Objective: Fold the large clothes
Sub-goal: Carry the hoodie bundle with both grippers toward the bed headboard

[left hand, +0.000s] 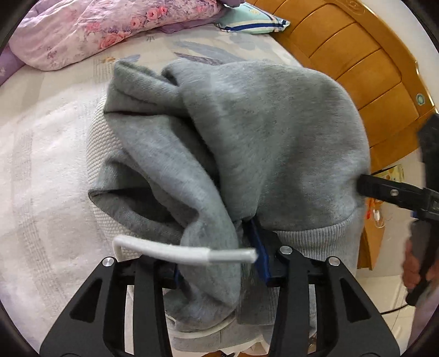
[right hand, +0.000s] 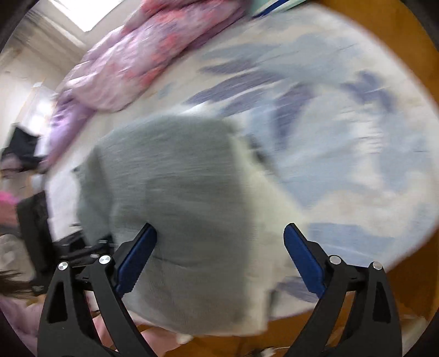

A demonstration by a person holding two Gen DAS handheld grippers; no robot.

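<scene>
A grey hoodie lies bunched on the bed, its ribbed hem near the bed's edge and a white drawstring hanging across in front. My left gripper is shut on a thick fold of the grey fabric, which hides most of its blue pads. In the blurred right wrist view the hoodie lies below my right gripper, whose blue pads stand wide apart and press on nothing. The right gripper also shows at the left wrist view's right edge, one finger beside the hoodie's side, held by a hand.
A cream knit cloth lies under the hoodie on the pale patterned bedsheet. A pink floral quilt and a teal pillow lie at the far side. A wooden headboard rises on the right, with floor tiles below.
</scene>
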